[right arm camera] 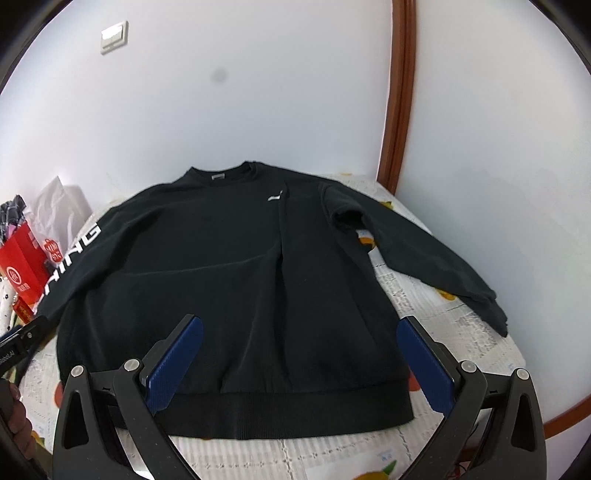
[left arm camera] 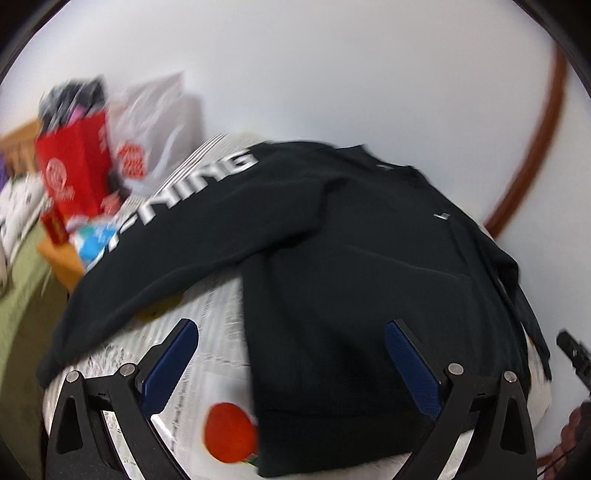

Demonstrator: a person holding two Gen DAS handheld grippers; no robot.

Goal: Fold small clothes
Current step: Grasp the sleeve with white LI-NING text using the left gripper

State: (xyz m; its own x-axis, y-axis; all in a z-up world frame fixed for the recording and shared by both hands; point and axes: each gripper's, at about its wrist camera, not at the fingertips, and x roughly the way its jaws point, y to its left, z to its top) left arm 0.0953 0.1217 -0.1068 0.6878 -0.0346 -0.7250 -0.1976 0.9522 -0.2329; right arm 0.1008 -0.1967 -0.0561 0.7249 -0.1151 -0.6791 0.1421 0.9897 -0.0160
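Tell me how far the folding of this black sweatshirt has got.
Done: the black sweatshirt lies spread face up on the printed table cover, both sleeves out to the sides, hem nearest. In hand: nothing. The left gripper and right gripper hover over the hem with jaws open and empty. Left: every fold. The lettered sleeve, the plain sleeve and the body are all unfolded.

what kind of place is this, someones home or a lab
Most likely a home, perhaps a bedroom. A black sweatshirt lies spread on a table with a fruit-print cloth; a red gift bag sits beside it, a light switch is on the wall, and bedding shows nearby.
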